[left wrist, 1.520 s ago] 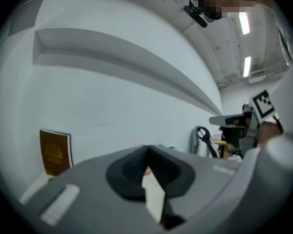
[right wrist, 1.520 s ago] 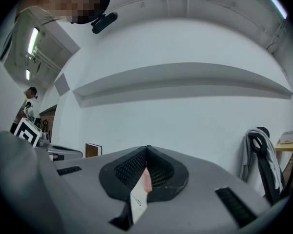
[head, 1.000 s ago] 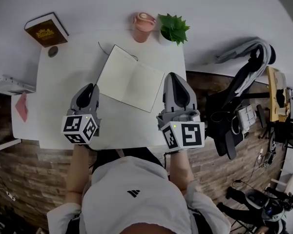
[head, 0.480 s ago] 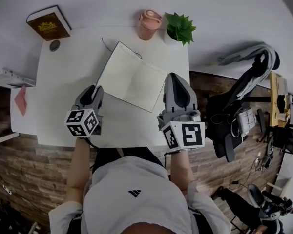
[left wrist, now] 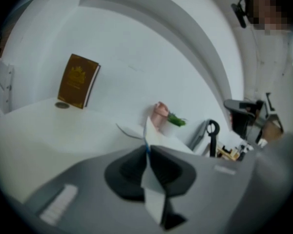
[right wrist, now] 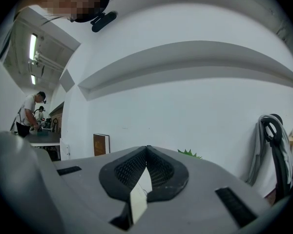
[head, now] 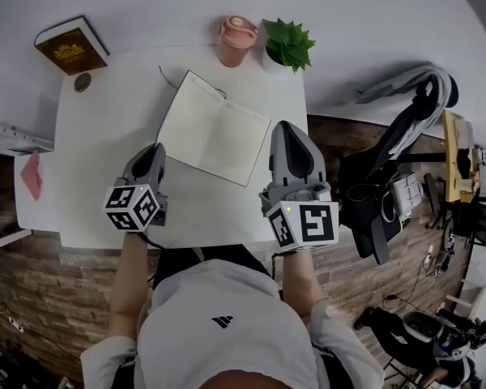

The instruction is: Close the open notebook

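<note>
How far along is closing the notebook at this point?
Done: nothing yet; the open cream-paged notebook lies flat on the white table. In hand: the left gripper is closing its jaws on the notebook's left edge, with a thin sliver seemingly between them. The right gripper is shut and empty, beside the right page. Left: fold one side over.

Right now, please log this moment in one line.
open cream-paged notebook: flat | left gripper: jaws closing at its left edge, grip unconfirmed | right gripper: shut, empty

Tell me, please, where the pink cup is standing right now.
In the head view the pink cup stands at the white table's far edge, just left of the potted plant and beyond the open notebook.
</note>
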Demonstrator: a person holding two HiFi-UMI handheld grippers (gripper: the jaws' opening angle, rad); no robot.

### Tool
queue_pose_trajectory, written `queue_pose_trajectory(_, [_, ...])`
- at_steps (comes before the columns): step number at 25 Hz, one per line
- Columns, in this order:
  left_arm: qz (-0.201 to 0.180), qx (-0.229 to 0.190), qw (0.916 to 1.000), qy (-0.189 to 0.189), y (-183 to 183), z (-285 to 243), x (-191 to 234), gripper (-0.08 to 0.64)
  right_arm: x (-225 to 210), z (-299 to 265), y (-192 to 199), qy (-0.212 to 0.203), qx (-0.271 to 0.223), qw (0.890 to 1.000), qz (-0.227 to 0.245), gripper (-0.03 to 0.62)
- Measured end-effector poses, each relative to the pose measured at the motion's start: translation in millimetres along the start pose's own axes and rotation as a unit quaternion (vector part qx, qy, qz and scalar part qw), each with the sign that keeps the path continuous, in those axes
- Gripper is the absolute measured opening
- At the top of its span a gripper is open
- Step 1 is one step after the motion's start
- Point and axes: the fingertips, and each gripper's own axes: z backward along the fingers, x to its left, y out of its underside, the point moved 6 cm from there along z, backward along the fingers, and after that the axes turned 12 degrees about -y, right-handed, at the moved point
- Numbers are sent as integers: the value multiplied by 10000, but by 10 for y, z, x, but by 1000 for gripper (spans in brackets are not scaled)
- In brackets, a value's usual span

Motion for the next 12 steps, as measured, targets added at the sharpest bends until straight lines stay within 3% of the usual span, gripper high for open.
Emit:
queue_pose_trajectory(3, [-347, -155, 9982, 464, -53, 65, -150, 23, -24, 18, -12, 58, -28, 10000, -12, -6])
queue_pose_trajectory(7, [-1056, -214, 9879, 1118, -111, 138, -435, 20, -36, 41, -16, 121, -56, 9999, -31, -6])
queue_pose_trajectory(12, [-1280, 113, 9747, 1831, -82, 145, -795, 15, -27, 91, -10, 215, -63, 9997, -39, -6])
